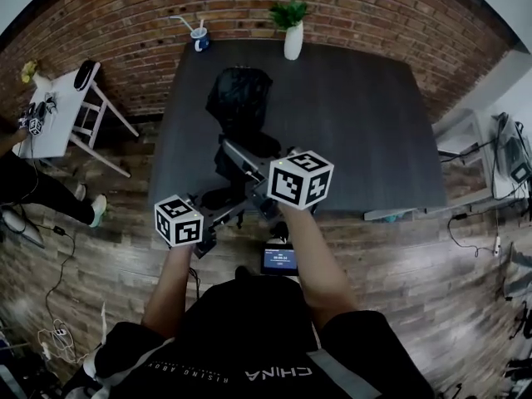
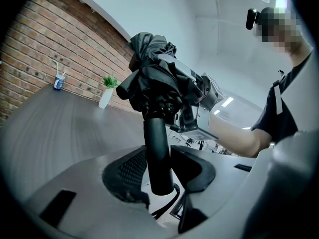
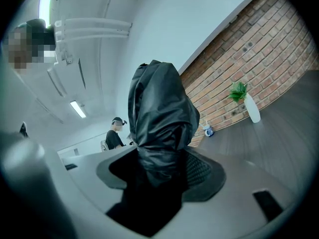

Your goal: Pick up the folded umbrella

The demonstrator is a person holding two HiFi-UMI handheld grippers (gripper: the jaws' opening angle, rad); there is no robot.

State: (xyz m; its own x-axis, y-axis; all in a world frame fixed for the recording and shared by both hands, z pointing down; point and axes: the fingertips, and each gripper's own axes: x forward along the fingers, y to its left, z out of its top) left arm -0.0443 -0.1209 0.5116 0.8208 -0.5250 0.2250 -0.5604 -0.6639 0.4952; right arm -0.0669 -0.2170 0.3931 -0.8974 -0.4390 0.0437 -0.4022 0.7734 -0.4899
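Umbrella (image 1: 239, 98), folded and black, is held up over the near half of a dark grey bench (image 1: 357, 123), pinched by both tongs at once. The bench has a matte, faintly grained top and its far edge meets a red brick wall (image 1: 125, 32). Against that wall stand a white vase (image 1: 293, 41) with a green plant (image 1: 288, 12) and a small cup (image 1: 199, 38) with a straw. Around the bench lies a wooden plank floor (image 1: 432, 281), and off to the left is a white side table (image 1: 58, 115) with small items on it. The right gripper view shows a pale ceiling with strip lights (image 3: 77, 108) and a second person (image 3: 115, 133) standing far back in the room. The umbrella's canopy (image 3: 159, 118) is a loose, wrinkled bundle of glossy fabric, bunched rather than neatly wrapped, and it reaches away from the person past the grippers. Its handle (image 2: 157, 153) is a smooth, dark, round stub, with a thin cord loop (image 2: 167, 203) hanging from its end. The left tongs (image 2: 159, 168) are closed on that handle, which runs straight across between the dimpled pads. The right tongs (image 3: 159, 178) are clamped on the fabric bundle, which fills the gap between their pads and rises well above them. In the head view both marker cubes (image 1: 179, 220) sit near the bench's front edge.
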